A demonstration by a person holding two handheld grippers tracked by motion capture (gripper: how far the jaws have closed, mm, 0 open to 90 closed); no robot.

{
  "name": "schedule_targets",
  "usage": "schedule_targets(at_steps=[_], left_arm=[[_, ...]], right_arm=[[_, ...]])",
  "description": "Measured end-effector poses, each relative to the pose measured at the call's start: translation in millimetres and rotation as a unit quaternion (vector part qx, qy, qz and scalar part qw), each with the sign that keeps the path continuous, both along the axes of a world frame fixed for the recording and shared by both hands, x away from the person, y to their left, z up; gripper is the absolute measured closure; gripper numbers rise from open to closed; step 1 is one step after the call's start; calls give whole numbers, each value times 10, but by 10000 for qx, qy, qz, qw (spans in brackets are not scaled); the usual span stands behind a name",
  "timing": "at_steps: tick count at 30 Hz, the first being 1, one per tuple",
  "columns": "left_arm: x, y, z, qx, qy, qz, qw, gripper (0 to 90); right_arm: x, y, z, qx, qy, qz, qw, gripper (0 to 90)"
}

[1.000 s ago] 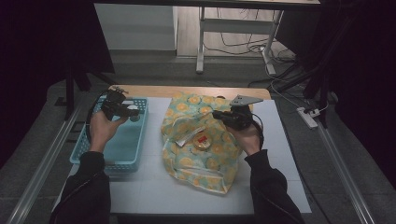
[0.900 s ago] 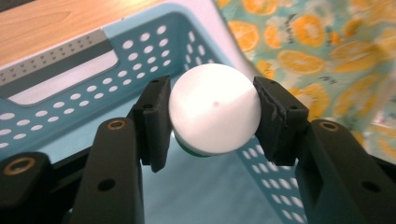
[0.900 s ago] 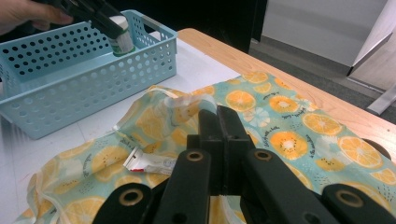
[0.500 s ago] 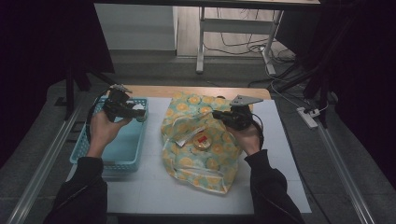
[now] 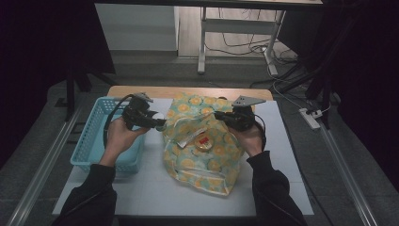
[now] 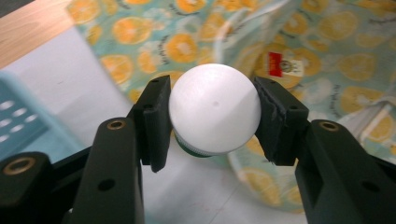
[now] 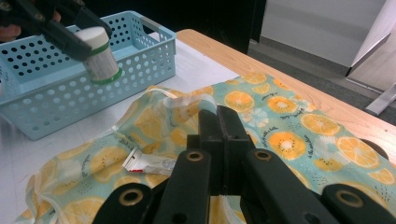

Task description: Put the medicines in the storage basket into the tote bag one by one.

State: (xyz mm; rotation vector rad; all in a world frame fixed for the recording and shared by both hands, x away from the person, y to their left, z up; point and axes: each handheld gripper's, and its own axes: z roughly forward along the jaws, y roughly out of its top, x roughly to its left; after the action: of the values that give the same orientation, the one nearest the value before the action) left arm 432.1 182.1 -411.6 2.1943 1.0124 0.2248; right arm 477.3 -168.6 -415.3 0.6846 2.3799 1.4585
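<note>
Since a second ago the left gripper [image 5: 159, 124] has carried the white-capped jar [image 6: 214, 108] out from above the blue basket [image 5: 96, 141] toward the orange-print bag [image 5: 207, 155], and it now hangs just past the basket's near-bag rim, at the bag's left edge. Its jaws are clamped on the jar's round cap, one pad on each side, at a middling width; in the right gripper view the jar [image 7: 99, 54] hangs tilted, its green-edged label below the cap. This suggests the jar is being moved from the basket into the bag, and that the carry is about halfway, with the drop not yet made.

The right gripper [image 5: 221, 115] has not shifted: its jaws are pressed fully together, apparently pinching the bag's upper rim to hold the mouth up. A flat round tin [image 5: 203, 143] with a red mark and a crumpled tube [image 7: 149, 163] lie on the bag's fabric beside the opening.

Between basket and bag a narrow strip of white table [image 5: 150, 183] lies bare. The bag's raised left lip is the edge the jar must clear; beyond it, the space toward the right gripper looks free.
</note>
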Motion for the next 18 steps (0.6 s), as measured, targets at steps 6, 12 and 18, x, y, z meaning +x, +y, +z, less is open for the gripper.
schedule_targets(at_steps=[6, 12, 18], left_arm=[[-14, -262, -34, -25, -1, -338, 9994, 505], [19, -511, -96, -32, 24, -595, 9982, 505], [68, -764, -130, -35, -30, -801, 9968, 505]], right_arm=[[2, -1, -2, 4, 2, 0, 10000, 900], [3, -3, -3, 5, 7, -3, 10000, 900], [14, -7, -14, -9, 24, -9, 10000, 900]])
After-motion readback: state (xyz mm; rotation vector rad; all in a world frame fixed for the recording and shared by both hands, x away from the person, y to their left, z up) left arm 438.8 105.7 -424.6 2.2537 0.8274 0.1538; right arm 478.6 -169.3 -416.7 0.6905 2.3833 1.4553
